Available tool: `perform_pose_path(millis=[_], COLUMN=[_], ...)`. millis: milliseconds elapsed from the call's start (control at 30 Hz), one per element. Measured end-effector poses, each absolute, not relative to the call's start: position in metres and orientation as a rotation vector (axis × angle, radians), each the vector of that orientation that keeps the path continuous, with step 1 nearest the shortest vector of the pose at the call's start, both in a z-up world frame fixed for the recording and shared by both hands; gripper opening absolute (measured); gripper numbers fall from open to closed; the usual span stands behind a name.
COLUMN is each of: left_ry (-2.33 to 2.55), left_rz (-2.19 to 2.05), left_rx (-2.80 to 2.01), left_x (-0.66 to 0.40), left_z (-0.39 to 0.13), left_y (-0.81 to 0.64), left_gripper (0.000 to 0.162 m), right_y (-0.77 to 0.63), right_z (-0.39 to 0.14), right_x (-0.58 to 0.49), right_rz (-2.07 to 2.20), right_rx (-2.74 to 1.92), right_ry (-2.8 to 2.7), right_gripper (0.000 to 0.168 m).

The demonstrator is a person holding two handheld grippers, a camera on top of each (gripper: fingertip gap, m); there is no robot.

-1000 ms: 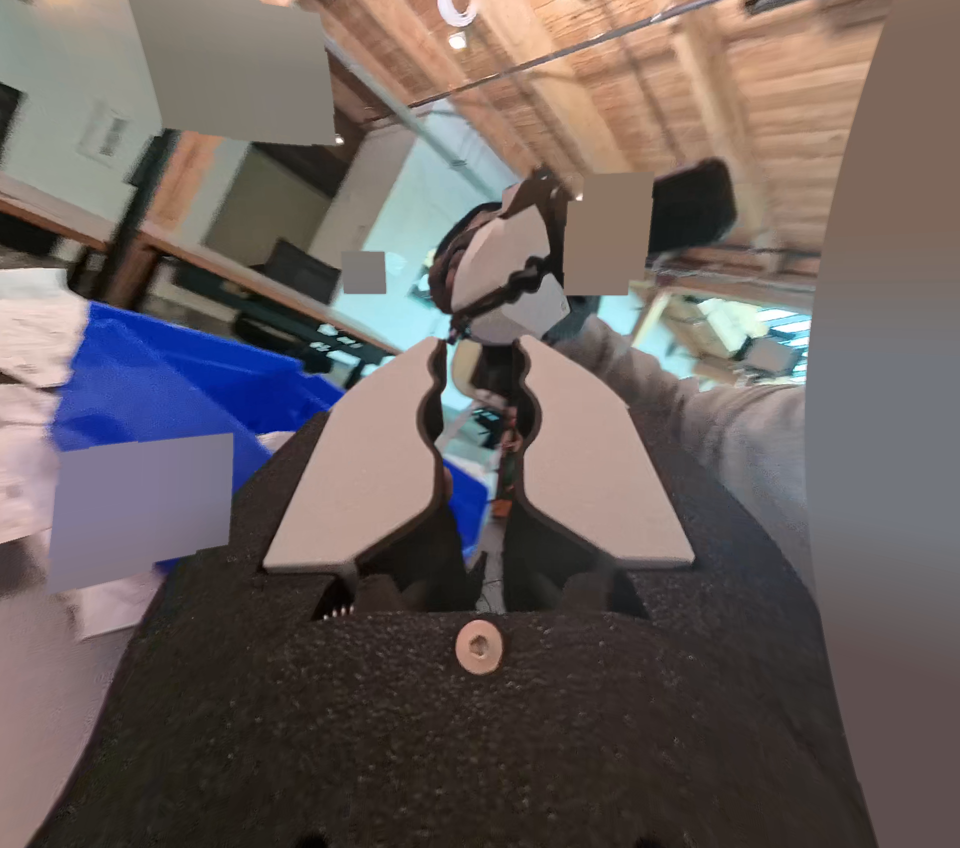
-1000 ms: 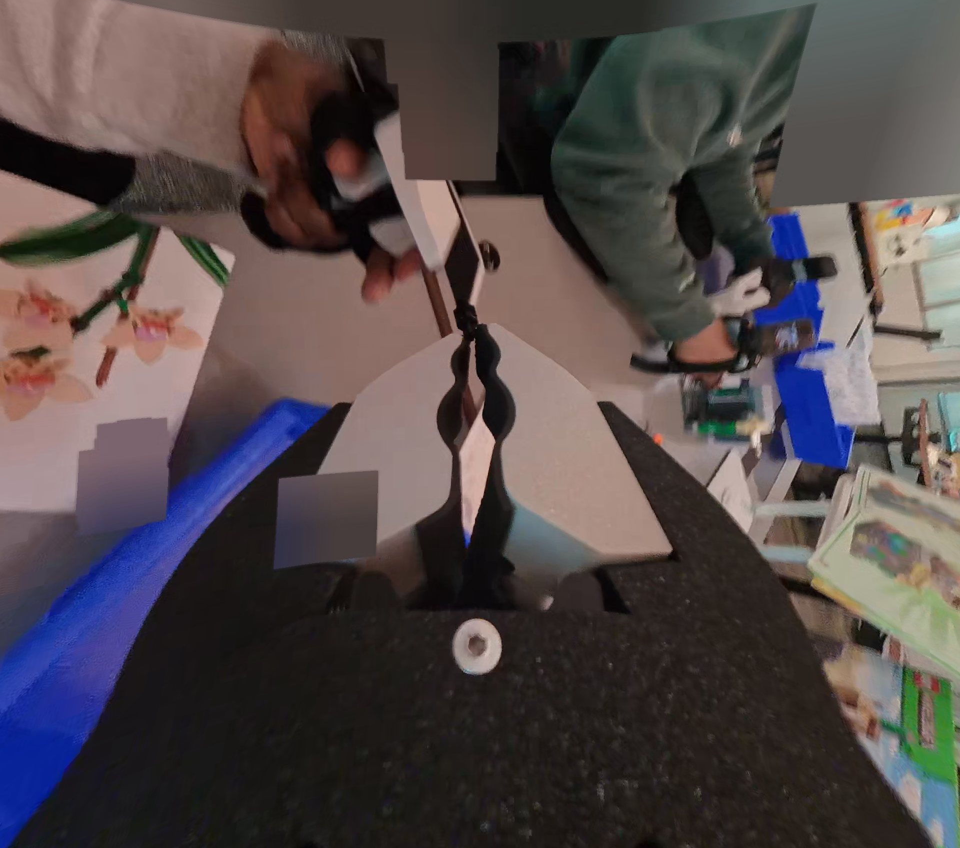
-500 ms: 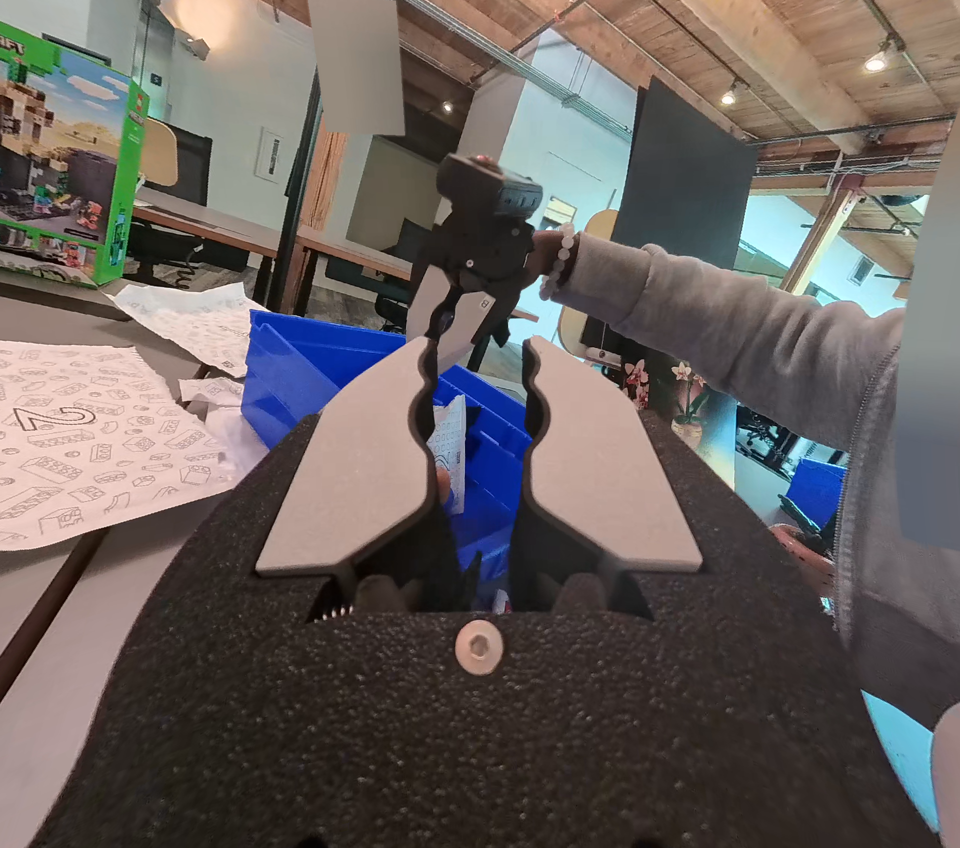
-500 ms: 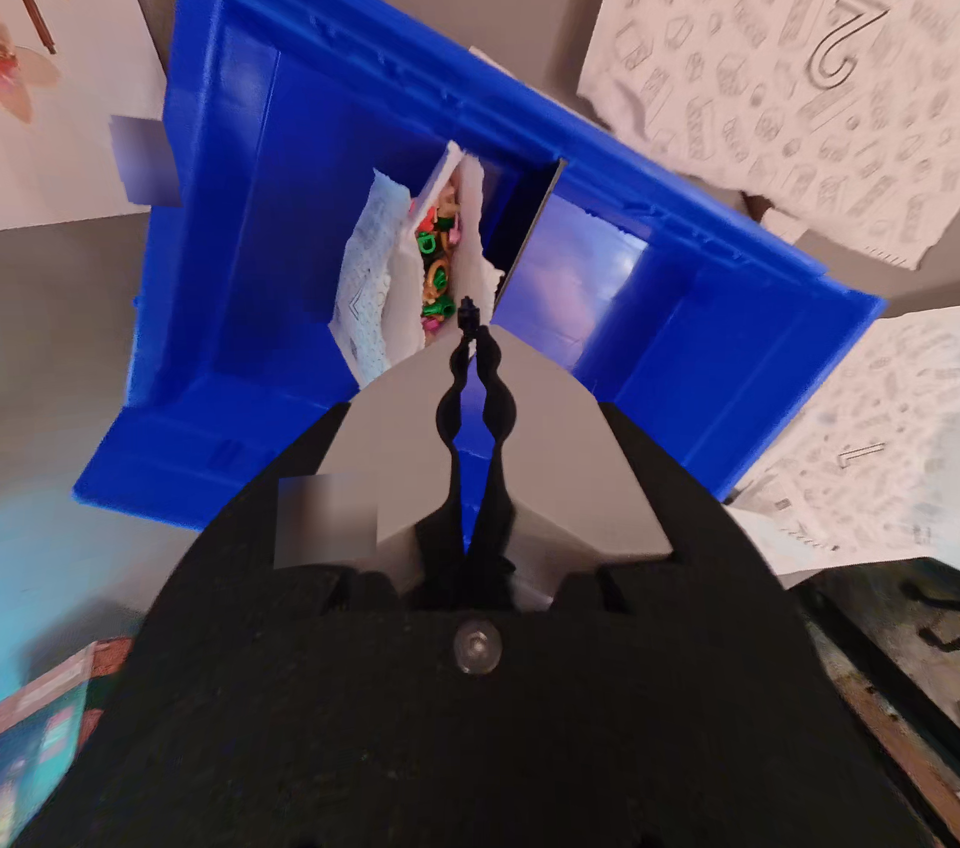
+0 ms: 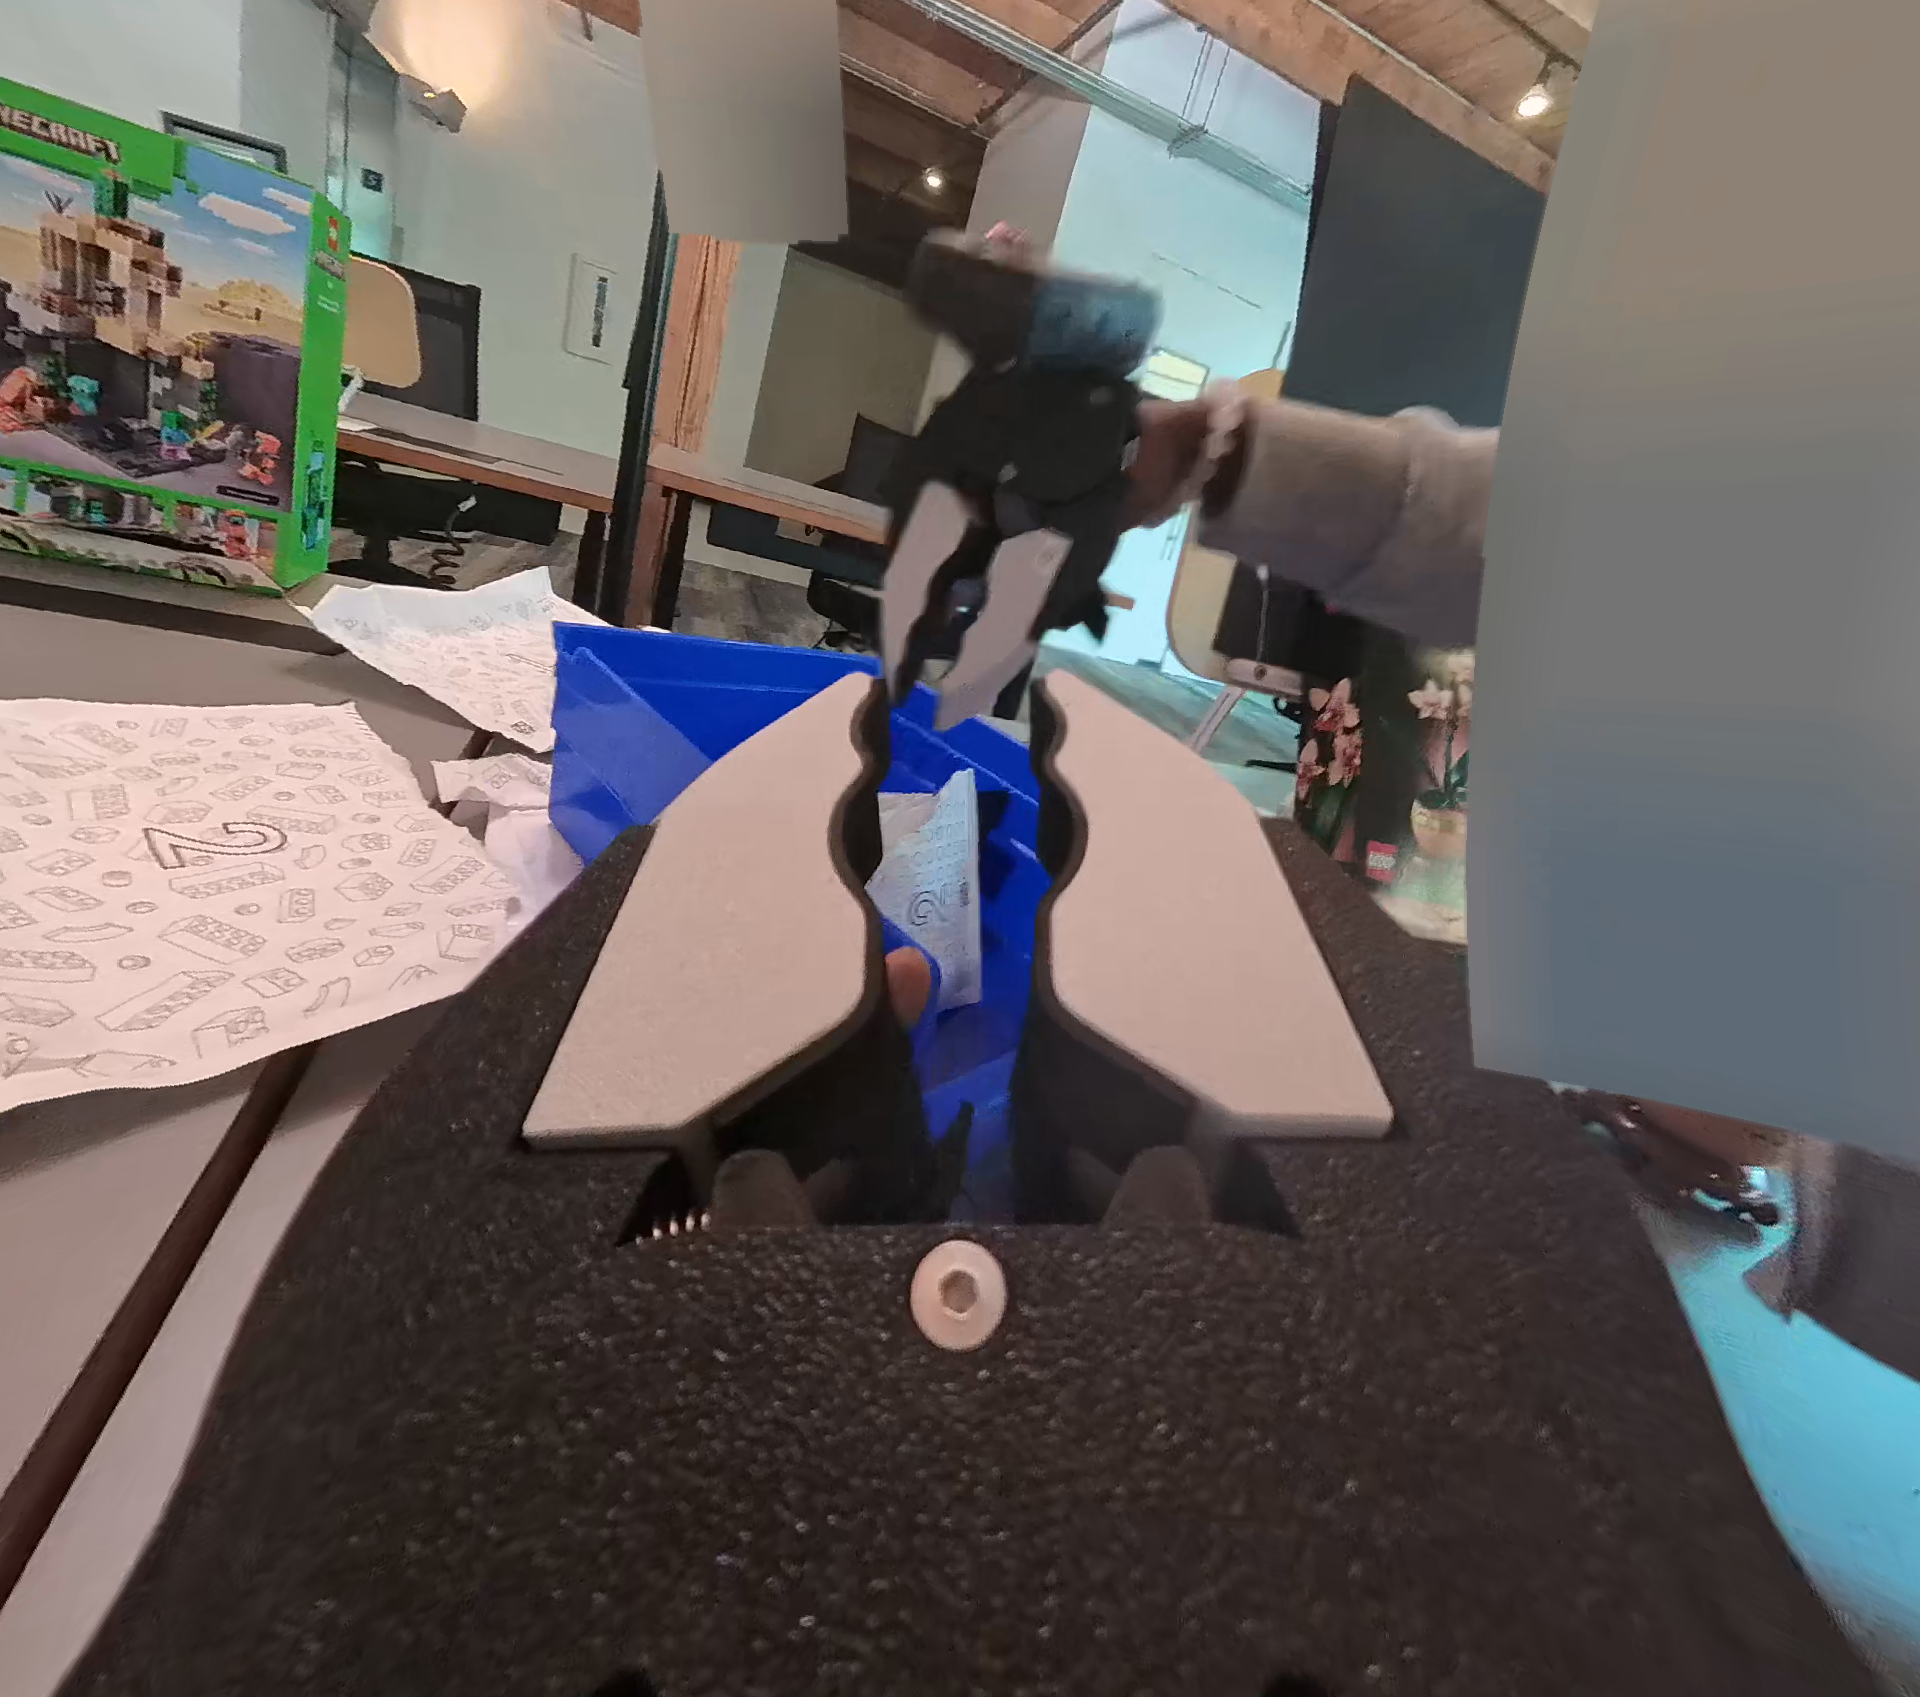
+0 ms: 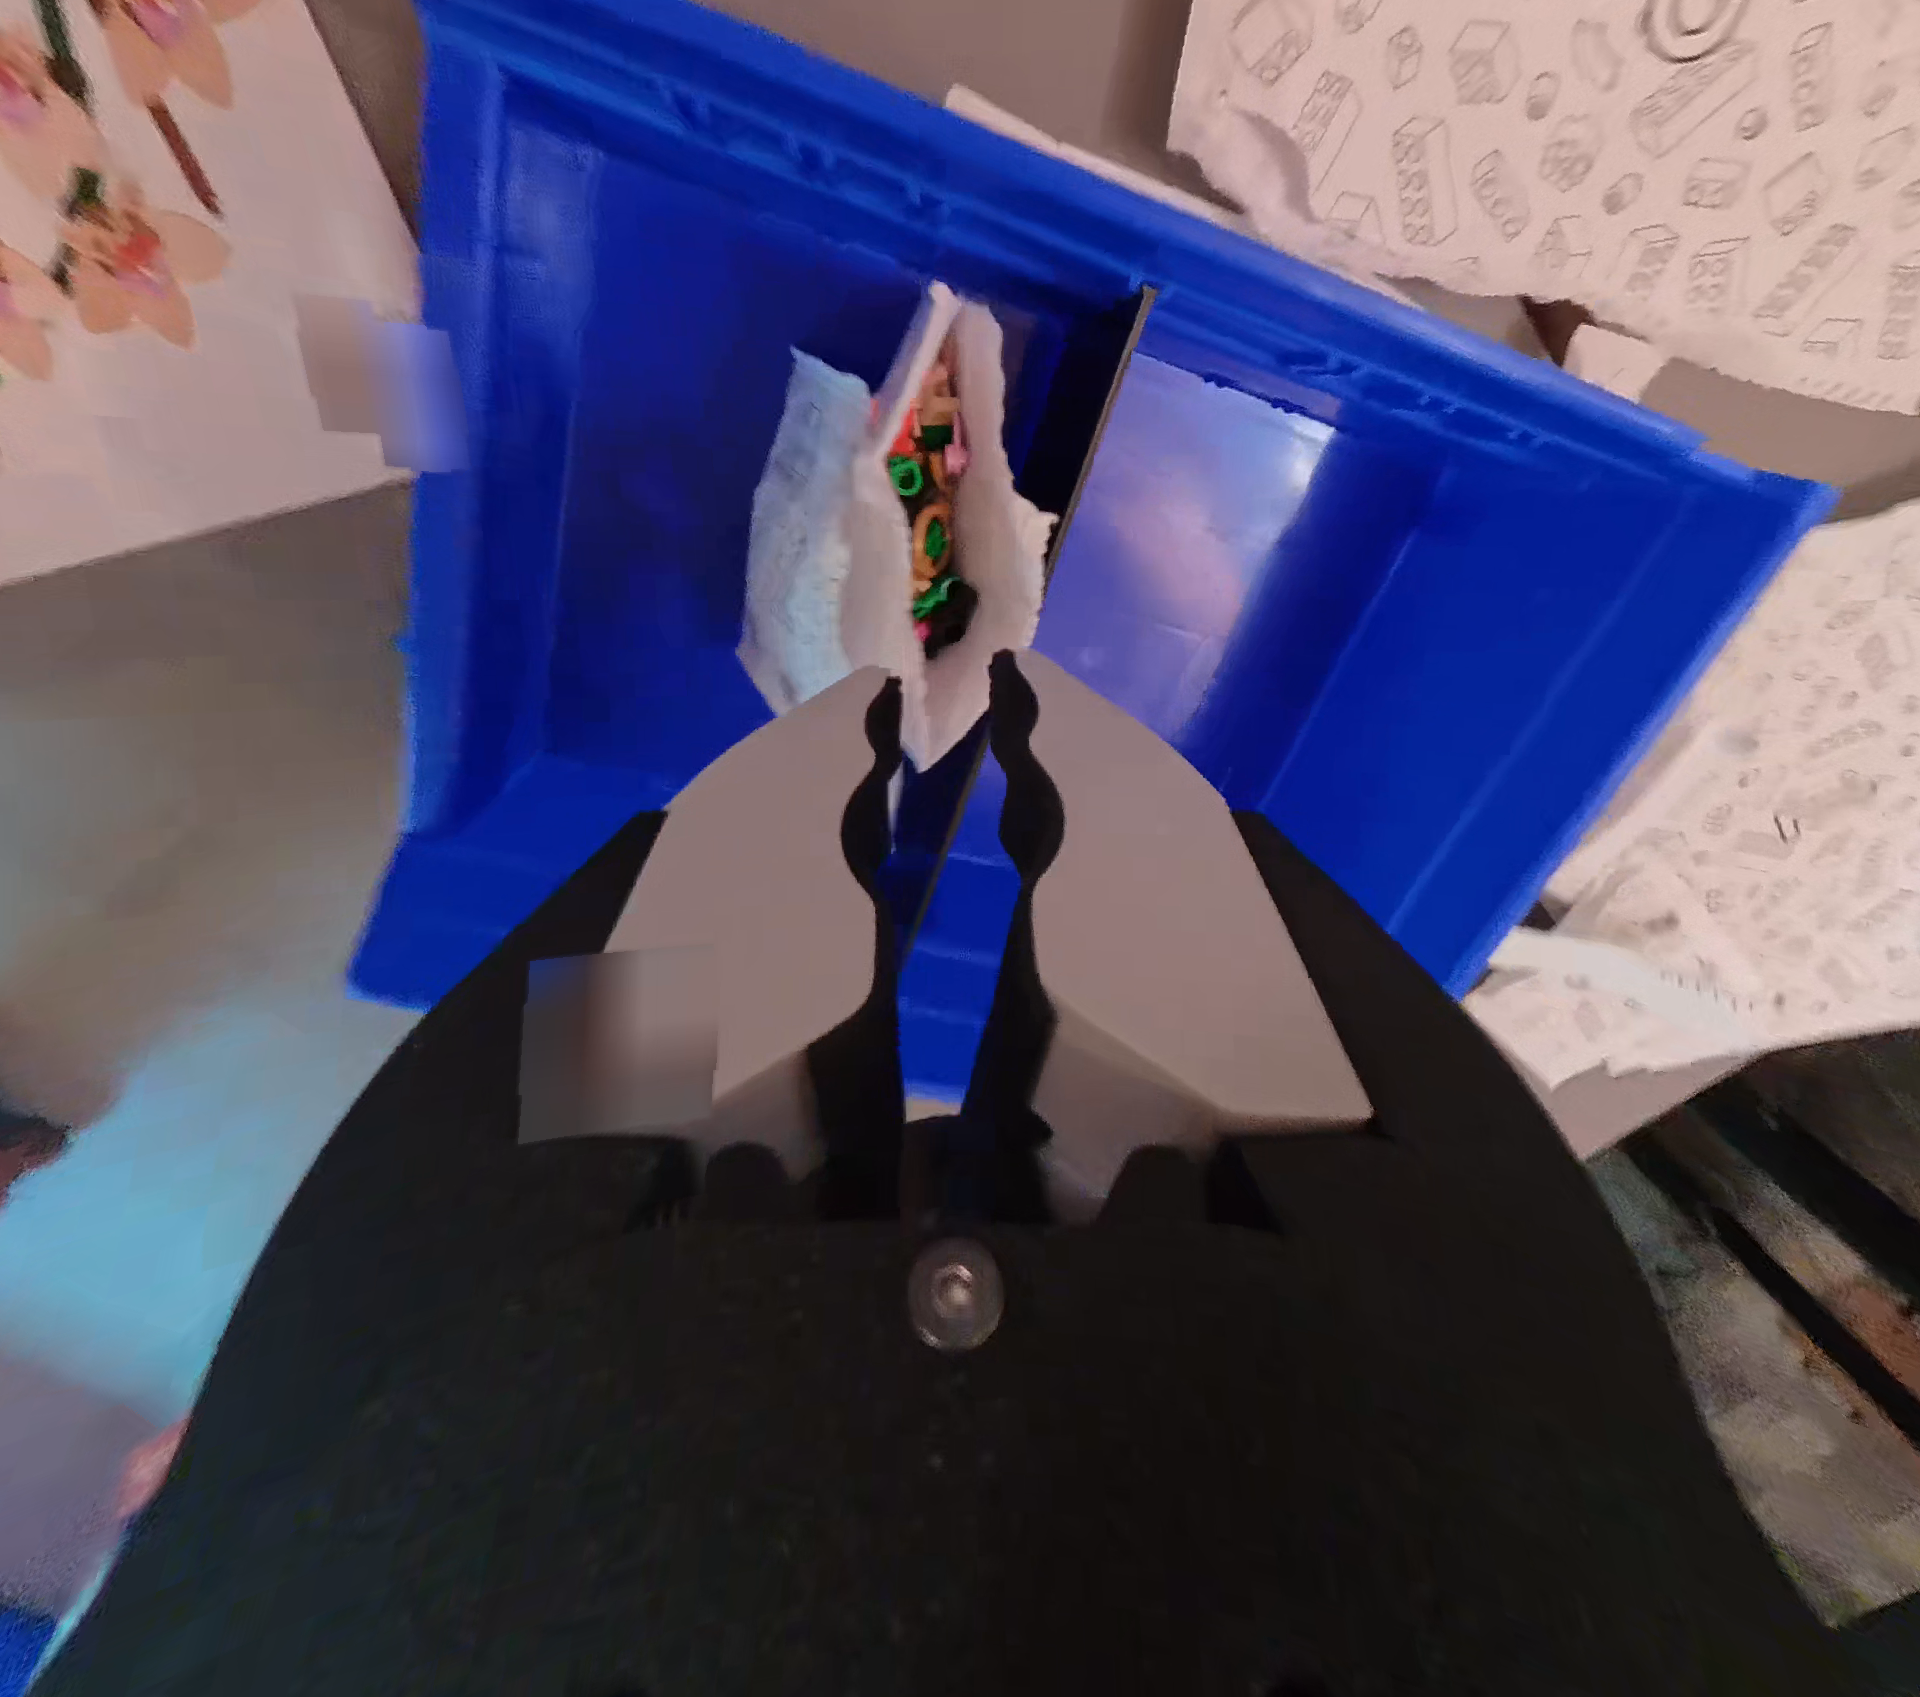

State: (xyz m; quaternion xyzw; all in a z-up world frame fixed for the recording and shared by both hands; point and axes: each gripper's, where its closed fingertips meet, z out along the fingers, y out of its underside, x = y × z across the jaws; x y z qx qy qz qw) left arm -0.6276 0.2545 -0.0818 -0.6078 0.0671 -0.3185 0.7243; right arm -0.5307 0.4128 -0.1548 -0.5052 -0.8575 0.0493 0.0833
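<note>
Torn paper bag [image 6: 831, 546] of small coloured pieces [image 6: 930, 520] standing in blue bin [image 6: 1507, 608] beside its divider [image 6: 1101, 442], near bench's far edge. Hovering over it with right gripper [image 6: 940, 671], jaws narrowly parted, gripping nothing. Left gripper [image 5: 951, 697] pointing at bin, jaws moderately apart, empty; printed paper sheets [image 5: 177, 878] lying around bin.

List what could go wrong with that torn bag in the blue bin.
The torn paper bag sits open in the blue bin; a nudge from the open right tool, close beside it, might tip it and spill the small coloured pieces. Pinching its ragged edge may tear it further.
</note>
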Motion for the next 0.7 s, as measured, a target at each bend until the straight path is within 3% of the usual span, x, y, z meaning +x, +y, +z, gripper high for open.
perform_pose_path(millis=[133,233,333,467,700], left_ry=[0.151,0.144,0.168,0.214,0.280], left_rz=[-0.649,-0.717,-0.799,-0.801,-0.693], left_rx=[-1.354,-1.333,-1.299,-1.316,-1.294], left_x=[-0.629,-0.623,-0.609,-0.594,-0.588], left_z=[-0.087,-0.089,-0.086,-0.087,-0.072], left_y=[0.260,0.266,0.268,0.270,0.256], left_gripper=[0.023,0.022,0.021,0.021,0.023], right_y=[0.339,0.246,0.163,0.136,0.153], right_z=[-0.109,-0.105,-0.150,-0.233,-0.274], right_x=[-0.485,-0.419,-0.357,-0.298,-0.291], right_rz=[0.097,0.078,0.102,-0.028,0.128], right_rx=[-1.705,-1.967,-2.166,-2.080,-2.104], right_ry=[-2.426,-2.300,-2.210,-2.351,-2.256], right_gripper=[0.029,0.029,0.028,0.025,0.017])
